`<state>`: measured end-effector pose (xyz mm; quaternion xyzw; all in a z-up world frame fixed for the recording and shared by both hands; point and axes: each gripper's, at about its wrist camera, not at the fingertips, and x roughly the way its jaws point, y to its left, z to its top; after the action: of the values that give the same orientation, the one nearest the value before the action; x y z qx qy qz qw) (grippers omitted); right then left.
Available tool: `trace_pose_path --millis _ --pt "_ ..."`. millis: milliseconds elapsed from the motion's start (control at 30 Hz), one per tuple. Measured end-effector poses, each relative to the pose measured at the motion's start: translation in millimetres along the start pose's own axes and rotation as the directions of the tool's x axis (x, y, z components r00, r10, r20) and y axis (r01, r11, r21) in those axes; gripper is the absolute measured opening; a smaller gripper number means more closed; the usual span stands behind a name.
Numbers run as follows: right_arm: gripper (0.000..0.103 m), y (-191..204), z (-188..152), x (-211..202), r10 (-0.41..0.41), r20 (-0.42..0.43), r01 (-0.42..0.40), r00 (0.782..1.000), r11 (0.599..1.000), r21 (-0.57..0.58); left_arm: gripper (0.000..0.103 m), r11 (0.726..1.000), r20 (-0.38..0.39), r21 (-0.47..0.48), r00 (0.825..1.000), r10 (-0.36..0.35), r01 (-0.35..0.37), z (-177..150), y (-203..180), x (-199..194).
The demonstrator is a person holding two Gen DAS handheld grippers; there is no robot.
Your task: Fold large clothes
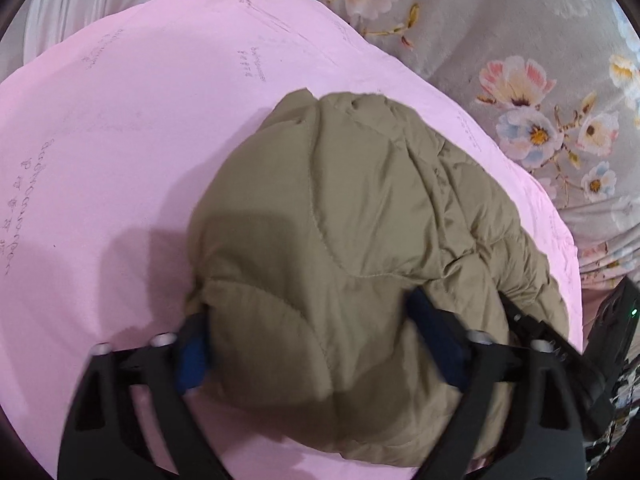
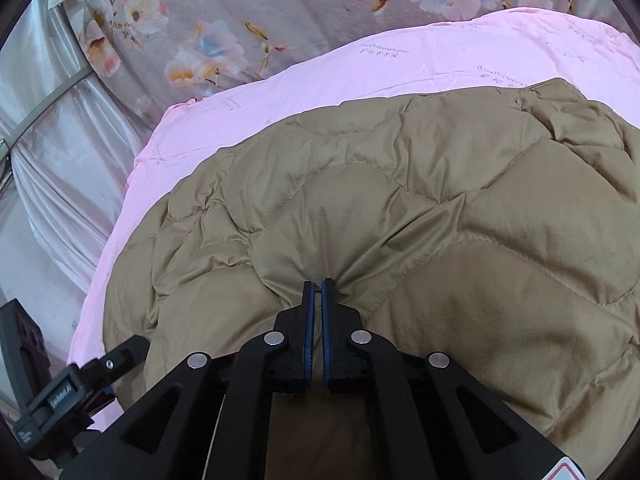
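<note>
A khaki quilted jacket (image 2: 400,220) is pinched at 12 o'clock by the right gripper (image 2: 321,286); the left gripper (image 1: 316,344) is spread wide around it, on a pink sheet (image 1: 120,140).

The jacket (image 2: 400,216) lies on the sheet (image 2: 280,96), which is spread over the floral bedcover (image 2: 248,4). Left tongs (image 1: 316,340) straddle a bunched fold of jacket, fingers on either side. Right tongs (image 2: 317,300) pinch the jacket's near part. The curtain (image 2: 52,128) hangs at the left, beyond the sheet's edge.
</note>
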<state>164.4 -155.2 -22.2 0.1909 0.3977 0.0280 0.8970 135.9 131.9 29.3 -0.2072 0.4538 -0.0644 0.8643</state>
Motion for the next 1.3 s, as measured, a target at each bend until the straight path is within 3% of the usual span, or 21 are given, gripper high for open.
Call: trace_pose_path --millis 100,200,300,367,467,567,633,700,767,867,967,1067,1167,1300 --pt "0.001 6 4 -14 -0.041 -0.051 0.041 0.998 0.999 0.002 0.025 0.997 0.033 0.052 0.998 -0.05 0.049 11 -2 -23" --pt "0.003 13 -6 -44 -0.04 -0.073 0.038 0.996 0.999 -0.026 0.012 0.989 0.068 0.096 0.991 -0.117 0.11 25 -2 -58" --pt "0.003 14 -23 -60 -0.041 -0.096 0.037 0.995 0.998 -0.046 0.007 0.979 0.136 0.139 0.976 -0.171 0.152 35 -7 -97" --pt "0.003 16 -36 -54 0.014 -0.128 -0.017 0.992 1.0 -0.023 0.007 0.968 0.169 0.177 0.963 -0.209 0.179 39 -17 -120" --pt "0.004 32 -49 -33 0.037 -0.138 -0.044 0.99 0.998 -0.05 0.007 0.943 0.203 0.276 0.948 -0.247 0.186 33 -51 -148" --pt "0.004 43 -51 -25 0.03 -0.118 -0.041 0.993 0.996 -0.084 0.006 0.901 0.197 0.393 0.94 -0.277 0.183 18 -95 -160" --pt "0.004 34 -49 -35 0.061 -0.142 -0.066 0.988 0.997 -0.035 0.006 0.864 0.178 0.464 0.935 -0.306 0.195 5 -127 -161" --pt "0.005 21 -47 -57 0.132 -0.133 -0.131 0.982 0.991 0.019 0.006 0.83 0.149 0.513 0.929 -0.338 0.219 -8 -154 -156" --pt "0.005 4 -48 -90 0.129 -0.081 -0.127 0.988 0.992 0.026 0.006 0.796 0.117 0.558 0.927 -0.355 0.235 -23 -180 -148" --pt "0.005 -25 -55 -135 0.004 0.011 -0.004 1.0 1.0 0.012 0.006 0.75 0.056 0.616 0.936 -0.349 0.243 -50 -217 -124" --pt "0.006 -58 -68 -166 -0.098 0.059 0.096 0.993 0.994 0.044 0.006 0.713 -0.035 0.648 0.947 -0.321 0.266 -81 -250 -86" --pt "0.006 -85 -83 -186 -0.161 0.081 0.154 0.984 0.984 0.087 0.006 0.705 -0.107 0.653 0.955 -0.276 0.276 -107 -266 -49" --pt "0.007 -105 -97 -197 -0.187 0.094 0.176 0.978 0.978 0.116 0.006 0.713 -0.191 0.641 0.959 -0.209 0.283 -135 -274 -3" --pt "0.007 -126 -93 -205 -0.197 0.122 0.18 0.973 0.974 0.137 0.006 0.708 -0.216 0.652 0.962 -0.167 0.269 -162 -271 20"
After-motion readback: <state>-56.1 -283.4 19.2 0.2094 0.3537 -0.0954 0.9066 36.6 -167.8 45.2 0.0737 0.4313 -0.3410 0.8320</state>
